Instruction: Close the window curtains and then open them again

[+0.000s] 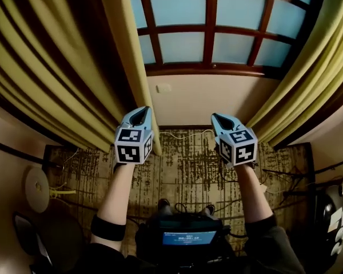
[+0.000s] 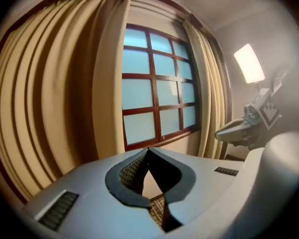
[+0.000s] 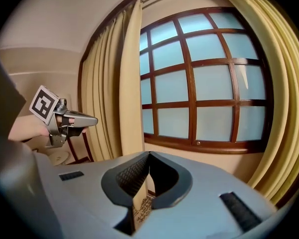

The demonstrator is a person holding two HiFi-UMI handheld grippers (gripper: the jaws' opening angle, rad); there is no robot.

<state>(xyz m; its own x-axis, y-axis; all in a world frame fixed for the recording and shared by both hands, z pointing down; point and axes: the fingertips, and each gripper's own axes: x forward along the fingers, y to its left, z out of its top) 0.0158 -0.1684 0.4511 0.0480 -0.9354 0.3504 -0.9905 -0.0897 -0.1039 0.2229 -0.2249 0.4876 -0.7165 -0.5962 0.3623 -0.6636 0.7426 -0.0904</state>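
Your left claw and right claw were clenched, empty; curtains beyond them hung parted, so the task was likely either finished or unstarted.

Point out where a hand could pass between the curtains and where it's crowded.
Free: the gap before the window, bordered by the left curtain and the right curtain; also the middle of the rug. Crowded: cables along its left and right edges.
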